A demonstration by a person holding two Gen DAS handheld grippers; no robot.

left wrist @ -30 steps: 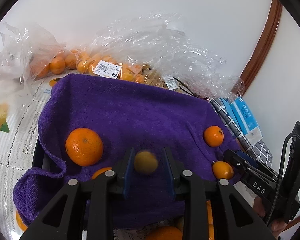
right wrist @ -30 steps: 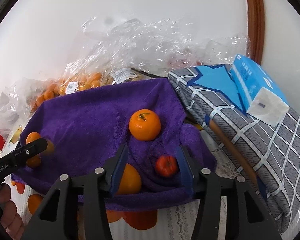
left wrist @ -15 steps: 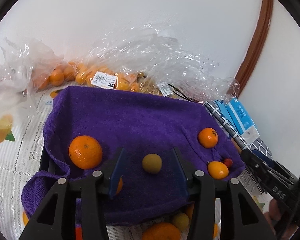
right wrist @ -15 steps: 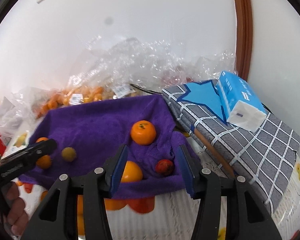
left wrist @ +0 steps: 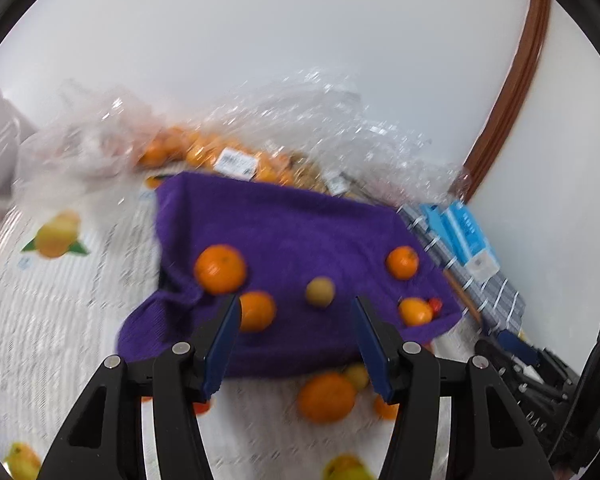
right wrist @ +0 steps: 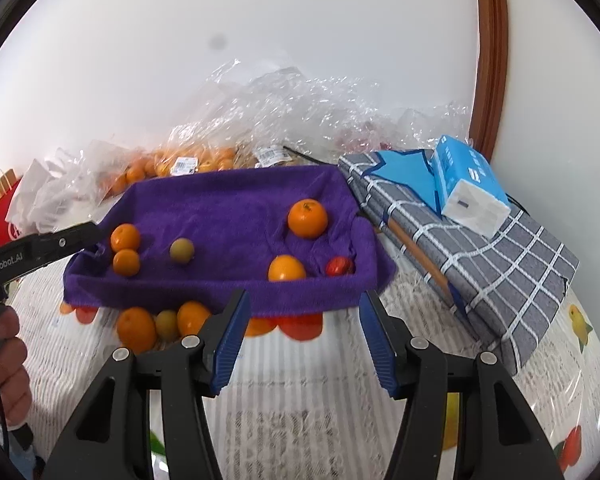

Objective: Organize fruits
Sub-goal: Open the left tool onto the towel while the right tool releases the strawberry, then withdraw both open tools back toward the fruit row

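Fruit that sat between the left gripper (left wrist: 296,320) fingers a second ago, a small yellow-green fruit (left wrist: 320,291), now lies loose on the purple towel (right wrist: 228,216), and those fingers stand spread wide with nothing in them, drawn back toward the towel's near edge. The right gripper (right wrist: 304,312) has pulled back as well: a second ago the small red fruit (right wrist: 339,266) lay between its blue pads, and now both pads sit short of the towel's front edge, wide apart and empty. On the towel, in the right wrist view, two oranges (right wrist: 125,237) rest together at the left end, the yellow-green fruit just to their right, a larger orange (right wrist: 307,218) toward the back right, and another orange (right wrist: 287,268) near the front beside the red fruit. More fruit (right wrist: 136,329) lies on the patterned tablecloth (right wrist: 300,420) just in front of the towel, partly under its edge. The left gripper reaches in from the left at the level of the towel's rim, held in a hand (right wrist: 8,356). Behind the towel lie clear plastic bags (right wrist: 300,120) of oranges; to its right a blue tissue pack (right wrist: 470,190) rests on a grey checked box (right wrist: 500,264). The left wrist view is blurred.
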